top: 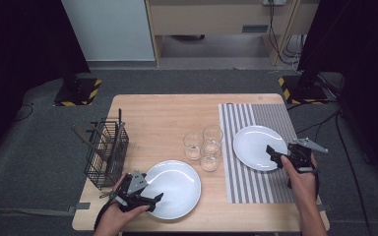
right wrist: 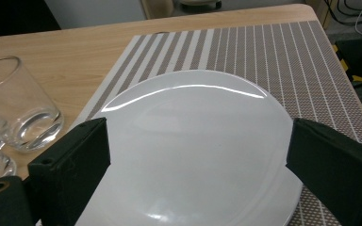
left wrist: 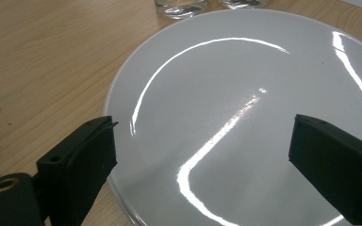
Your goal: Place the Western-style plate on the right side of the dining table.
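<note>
Two white plates are on a wooden table point(top: 152, 118). The near-left plate point(top: 177, 187) point(left wrist: 245, 70) lies on bare wood, and my left gripper point(top: 152, 199) point(left wrist: 205, 127) is open at its left rim, with its jaws spread wide above the plate's surface. The right plate point(top: 253, 145) point(right wrist: 193, 94) rests on a striped grey placemat point(top: 261, 187) point(right wrist: 264, 52). My right gripper point(top: 274, 156) point(right wrist: 198, 127) hangs open over that plate's right edge. There is nothing between its jaws, which stand apart from the plate.
Three clear glasses point(top: 203, 145) point(right wrist: 19, 108) cluster in the table's middle between the plates. A black wire basket point(top: 106, 152) holding utensils stands at the left edge. Beyond the table are grey carpet, black stands and cables.
</note>
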Tool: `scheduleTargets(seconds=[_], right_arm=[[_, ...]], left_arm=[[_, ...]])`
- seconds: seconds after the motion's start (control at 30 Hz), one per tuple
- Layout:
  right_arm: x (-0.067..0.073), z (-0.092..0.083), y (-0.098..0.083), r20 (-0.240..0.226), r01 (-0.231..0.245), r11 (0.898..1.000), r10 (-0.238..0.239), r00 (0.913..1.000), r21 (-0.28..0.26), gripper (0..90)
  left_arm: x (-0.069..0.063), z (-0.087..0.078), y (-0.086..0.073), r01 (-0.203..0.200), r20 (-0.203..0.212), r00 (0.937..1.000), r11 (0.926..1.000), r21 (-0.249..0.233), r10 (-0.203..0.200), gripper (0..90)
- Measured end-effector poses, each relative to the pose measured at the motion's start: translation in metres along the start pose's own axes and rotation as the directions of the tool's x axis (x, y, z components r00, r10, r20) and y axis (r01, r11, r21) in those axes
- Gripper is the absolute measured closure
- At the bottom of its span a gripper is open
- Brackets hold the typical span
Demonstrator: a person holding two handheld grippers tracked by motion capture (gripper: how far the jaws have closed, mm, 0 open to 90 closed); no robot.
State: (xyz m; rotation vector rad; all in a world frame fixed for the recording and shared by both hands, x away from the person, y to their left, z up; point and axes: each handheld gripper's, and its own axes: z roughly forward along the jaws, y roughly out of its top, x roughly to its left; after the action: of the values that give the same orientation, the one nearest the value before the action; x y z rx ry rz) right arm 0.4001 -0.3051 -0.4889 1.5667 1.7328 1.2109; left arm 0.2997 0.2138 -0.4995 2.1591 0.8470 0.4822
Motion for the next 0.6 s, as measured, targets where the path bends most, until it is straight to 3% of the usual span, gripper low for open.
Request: scheduleTargets(seconds=[0.2, 0.33, 0.6], right_arm=[[0.017, -0.008, -0.005, -0.01, 0.02, 1.0, -0.021, 0.9997, -0.021, 6.5], [0.031, -0.011, -0.007, -0.009, 0.072, 0.997, -0.072, 0.9973, -0.028, 5.8], [0.058, -0.015, -0.014, -0.047, 0.13, 0.991, -0.132, 0.9901, -0.04, 5.8]], left_arm=[[0.003, -0.001, -0.001, 0.015, -0.003, 0.9999, 0.9999, -0.006, -0.015, 7.0], [0.004, -0.001, -0.001, 0.021, -0.004, 0.9998, 0.9997, -0.013, -0.021, 6.8], [0.004, -0.005, 0.0, 0.027, 0.004, 0.9996, 0.9991, -0.032, -0.027, 5.0]])
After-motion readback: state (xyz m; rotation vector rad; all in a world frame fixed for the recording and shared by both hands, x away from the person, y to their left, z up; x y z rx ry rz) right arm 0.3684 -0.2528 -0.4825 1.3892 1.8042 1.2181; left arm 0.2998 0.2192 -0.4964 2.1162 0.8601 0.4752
